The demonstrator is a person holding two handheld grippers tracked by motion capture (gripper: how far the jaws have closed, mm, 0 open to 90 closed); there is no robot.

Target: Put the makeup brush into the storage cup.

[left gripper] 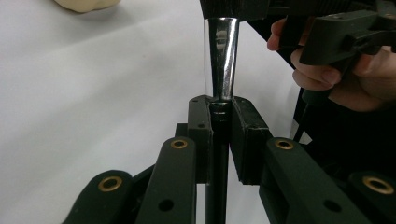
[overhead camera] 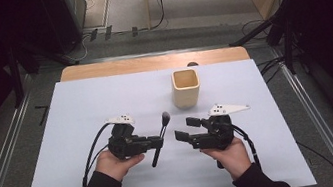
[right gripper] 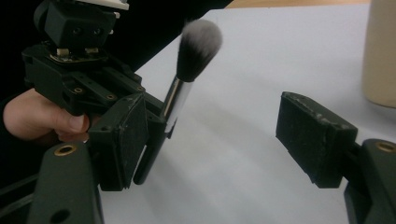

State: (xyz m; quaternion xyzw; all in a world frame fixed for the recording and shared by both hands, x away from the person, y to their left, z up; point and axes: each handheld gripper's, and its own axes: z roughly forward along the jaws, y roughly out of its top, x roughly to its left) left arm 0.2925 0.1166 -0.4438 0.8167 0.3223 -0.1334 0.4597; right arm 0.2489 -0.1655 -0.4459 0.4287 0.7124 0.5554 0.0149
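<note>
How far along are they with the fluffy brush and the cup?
Done: the left gripper has picked up the makeup brush, pinched on its handle. In hand: the brush is held up off the white table, bristles upward. The right gripper waits open beside it. Probably left: putting the brush into the beige cup, which looks empty.

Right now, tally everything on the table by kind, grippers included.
Brush: 1, clamped in the left gripper
Cream cup: 1, standing upright
Grippers: 2, counting the left one and the right gripper, whose jaws are apart
Total: 4
</note>
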